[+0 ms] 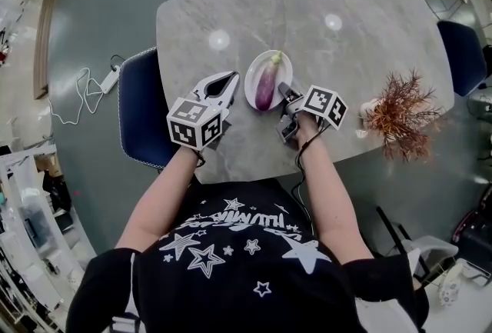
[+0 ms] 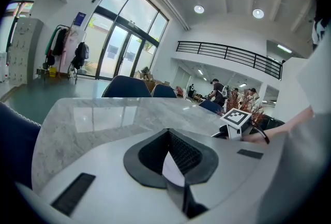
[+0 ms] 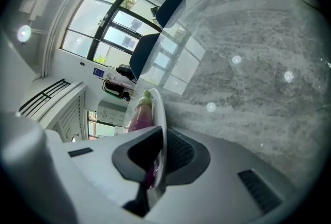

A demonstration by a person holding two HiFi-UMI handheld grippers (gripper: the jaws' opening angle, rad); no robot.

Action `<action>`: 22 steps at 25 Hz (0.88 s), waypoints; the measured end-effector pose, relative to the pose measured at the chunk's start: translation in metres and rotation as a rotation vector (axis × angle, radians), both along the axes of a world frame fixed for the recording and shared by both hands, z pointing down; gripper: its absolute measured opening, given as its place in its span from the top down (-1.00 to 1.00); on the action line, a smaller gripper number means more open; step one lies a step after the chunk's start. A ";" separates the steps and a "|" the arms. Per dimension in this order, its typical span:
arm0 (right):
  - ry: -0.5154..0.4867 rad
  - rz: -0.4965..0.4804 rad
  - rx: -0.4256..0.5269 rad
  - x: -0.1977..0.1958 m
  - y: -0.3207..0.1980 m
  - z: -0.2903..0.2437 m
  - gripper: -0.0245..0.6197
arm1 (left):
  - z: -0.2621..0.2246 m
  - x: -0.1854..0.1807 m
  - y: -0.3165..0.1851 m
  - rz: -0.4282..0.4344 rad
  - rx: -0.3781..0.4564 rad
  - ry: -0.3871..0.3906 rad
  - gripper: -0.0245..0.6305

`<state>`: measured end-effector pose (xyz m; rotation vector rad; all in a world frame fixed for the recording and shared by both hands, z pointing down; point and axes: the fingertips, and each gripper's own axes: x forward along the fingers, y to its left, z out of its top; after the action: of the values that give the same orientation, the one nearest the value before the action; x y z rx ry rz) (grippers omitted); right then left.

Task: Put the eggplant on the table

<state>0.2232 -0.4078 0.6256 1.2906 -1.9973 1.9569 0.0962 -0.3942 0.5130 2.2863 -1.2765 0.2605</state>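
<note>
A purple eggplant (image 1: 266, 84) with a green stem lies on a small white plate (image 1: 250, 82) in the middle of the grey marble table (image 1: 346, 47). My right gripper (image 1: 284, 88) is shut on the plate's near right rim. In the right gripper view the plate's rim (image 3: 161, 106) stands edge-on between the jaws of my right gripper (image 3: 158, 137), with the eggplant (image 3: 138, 113) just behind it. My left gripper (image 1: 229, 78) rests to the left of the plate, apart from it. In its own view my left gripper (image 2: 168, 137) is shut with nothing held.
A dried reddish plant (image 1: 401, 116) in a small white holder (image 1: 367, 108) stands at the table's right. Dark blue chairs (image 1: 141, 110) ring the table at the left, far side and right. A cable and power strip (image 1: 108, 81) lie on the floor at the left.
</note>
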 end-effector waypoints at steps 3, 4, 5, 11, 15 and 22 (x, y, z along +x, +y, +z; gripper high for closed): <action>0.017 -0.010 0.014 -0.001 0.000 0.000 0.85 | -0.001 -0.003 0.003 -0.004 0.004 0.005 0.90; 0.027 -0.018 0.021 -0.001 0.001 0.000 0.85 | 0.000 -0.004 0.005 -0.005 0.005 0.005 0.90; 0.039 -0.028 0.028 -0.002 0.002 -0.001 0.85 | 0.000 -0.005 0.006 -0.006 0.005 0.005 0.90; 0.075 -0.053 0.025 -0.003 0.012 0.001 0.85 | -0.003 -0.007 0.014 -0.010 0.014 0.013 0.90; 0.109 -0.054 0.030 -0.002 0.016 0.000 0.84 | -0.004 -0.010 0.019 -0.008 0.017 0.013 0.90; 0.190 -0.069 0.062 0.003 0.019 -0.001 0.77 | -0.007 -0.009 0.025 0.004 0.023 0.015 0.90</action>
<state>0.2258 -0.3885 0.6243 1.3446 -1.9961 1.6861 0.0867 -0.3689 0.5065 2.3062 -1.2738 0.2311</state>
